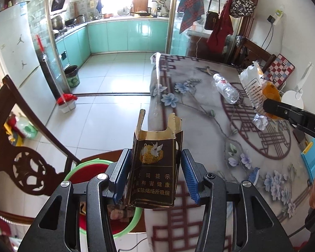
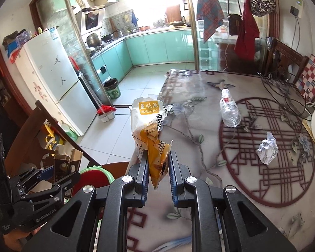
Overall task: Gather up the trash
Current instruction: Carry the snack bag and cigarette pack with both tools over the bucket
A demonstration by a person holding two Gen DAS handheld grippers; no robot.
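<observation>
My left gripper (image 1: 156, 166) is shut on an opened dark cigarette pack (image 1: 155, 168) and holds it upright over a green-rimmed red bin (image 1: 88, 166) beside the table; the pack also shows in the right wrist view (image 2: 67, 159). My right gripper (image 2: 157, 168) is shut on a white and orange snack wrapper (image 2: 149, 126), held above the table's left edge; the wrapper also shows in the left wrist view (image 1: 256, 88). A crushed clear plastic bottle (image 2: 229, 109) and a crumpled foil ball (image 2: 266, 149) lie on the table.
The table (image 2: 199, 147) has a flowered cloth with a dark red lattice pattern. A carved wooden chair (image 1: 27, 168) stands left of the bin. A fridge (image 2: 58, 79), a broom and dustpan (image 2: 106, 111) and a dark waste bin (image 2: 112, 88) stand by the kitchen doorway. Cables (image 2: 283, 90) lie at the table's far right.
</observation>
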